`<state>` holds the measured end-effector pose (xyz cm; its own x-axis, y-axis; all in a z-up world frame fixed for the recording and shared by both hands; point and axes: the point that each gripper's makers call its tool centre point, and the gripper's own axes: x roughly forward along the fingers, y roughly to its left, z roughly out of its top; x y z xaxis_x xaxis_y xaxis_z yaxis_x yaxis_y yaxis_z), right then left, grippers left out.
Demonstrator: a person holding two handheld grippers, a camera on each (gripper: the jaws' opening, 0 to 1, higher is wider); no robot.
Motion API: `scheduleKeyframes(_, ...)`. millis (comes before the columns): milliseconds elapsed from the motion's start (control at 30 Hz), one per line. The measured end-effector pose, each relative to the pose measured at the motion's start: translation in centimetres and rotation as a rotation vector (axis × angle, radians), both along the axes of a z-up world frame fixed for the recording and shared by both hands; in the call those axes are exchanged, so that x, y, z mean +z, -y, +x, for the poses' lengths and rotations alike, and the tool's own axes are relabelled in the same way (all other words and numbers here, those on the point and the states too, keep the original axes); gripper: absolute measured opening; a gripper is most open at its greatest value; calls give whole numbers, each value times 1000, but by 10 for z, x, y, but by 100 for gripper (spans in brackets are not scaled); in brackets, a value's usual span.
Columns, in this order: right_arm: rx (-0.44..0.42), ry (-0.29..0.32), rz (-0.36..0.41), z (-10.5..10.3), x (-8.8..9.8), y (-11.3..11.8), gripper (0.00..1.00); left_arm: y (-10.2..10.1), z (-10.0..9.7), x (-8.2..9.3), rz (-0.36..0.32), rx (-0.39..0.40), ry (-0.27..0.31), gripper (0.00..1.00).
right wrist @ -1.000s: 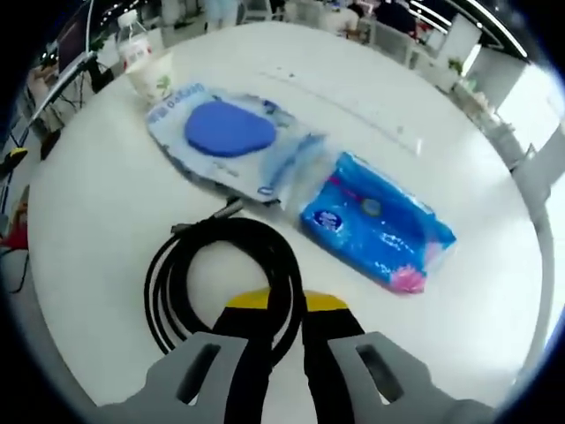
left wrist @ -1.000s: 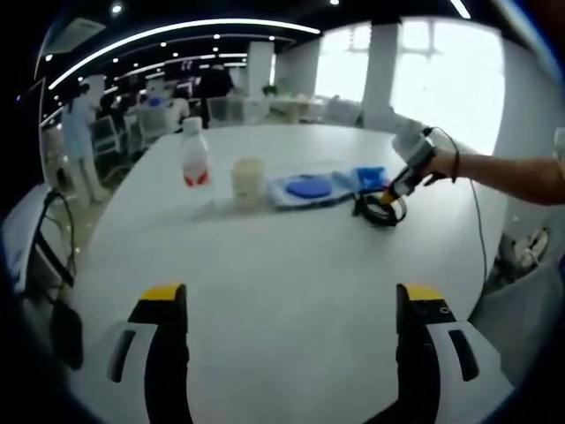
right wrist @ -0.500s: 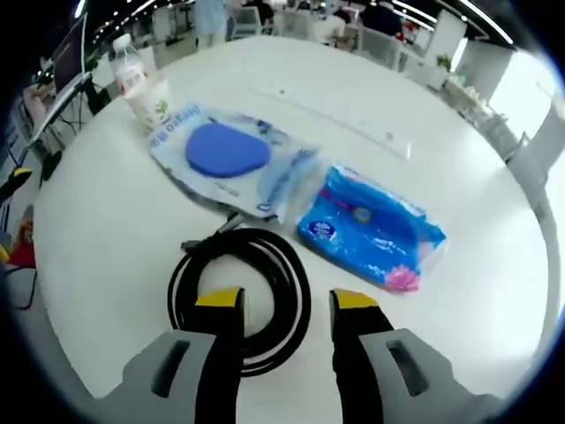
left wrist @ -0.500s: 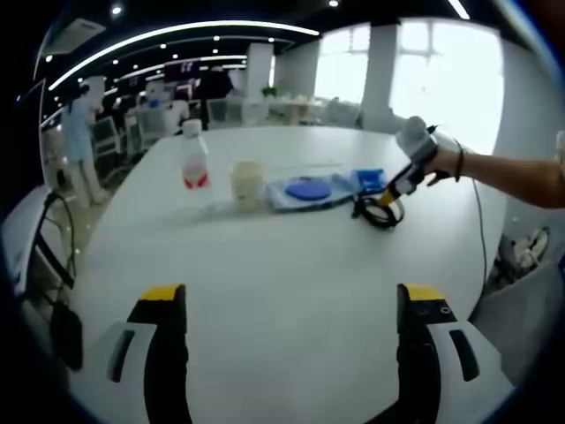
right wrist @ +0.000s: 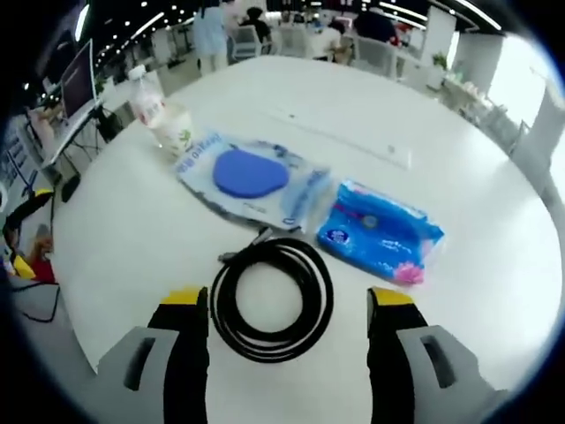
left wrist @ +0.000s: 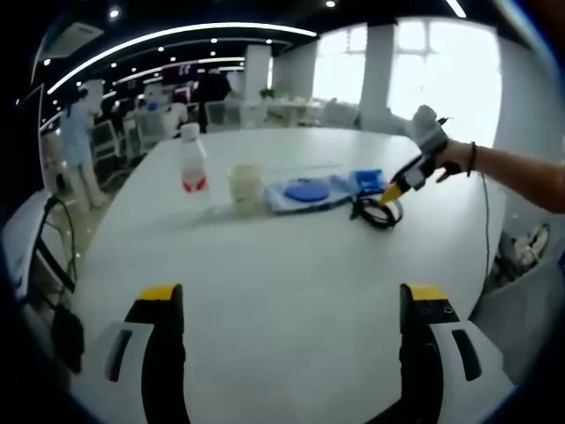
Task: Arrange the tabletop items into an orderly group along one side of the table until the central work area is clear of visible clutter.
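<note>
Grey grippers, black fingers [right wrist: 192, 353] with yellow tips; dark wristband [left wrist: 470, 157].

A black coiled cable [right wrist: 272, 299] lies flat beside a blue tissue pack [right wrist: 380, 232] and a clear pouch [right wrist: 252, 179]; cup [right wrist: 181, 131] and bottle [right wrist: 146, 95] stand upright beyond.

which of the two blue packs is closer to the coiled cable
Both lie close, but the clear-wrapped pack with the round blue pad nearly touches the black coiled cable at its plug end; the bright blue tissue pack sits slightly apart.
</note>
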<state>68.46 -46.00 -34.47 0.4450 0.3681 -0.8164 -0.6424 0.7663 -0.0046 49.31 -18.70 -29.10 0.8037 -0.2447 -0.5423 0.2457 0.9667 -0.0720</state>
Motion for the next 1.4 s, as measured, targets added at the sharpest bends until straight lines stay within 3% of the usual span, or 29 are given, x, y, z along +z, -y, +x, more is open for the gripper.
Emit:
scheduleKeyframes(100, 2, 16, 26, -4, 8, -4, 87, 0, 0, 1, 1, -1, 2, 99)
scheduleKeyframes(333, 10, 84, 72, -14, 32, -8, 99, 1, -1, 1, 4, -5, 0, 99)
scheduleKeyframes(867, 98, 205, 166, -66, 79, -15, 99, 5, 0, 9, 14, -29, 15, 99)
scheduleKeyframes(1100, 116, 235, 176, -92, 84, -11, 99, 3, -1, 11, 17, -27, 20, 99)
scheduleKeyframes(1400, 79, 262, 225, -122, 84, 0, 99, 2, -5, 10, 22, -29, 21, 99)
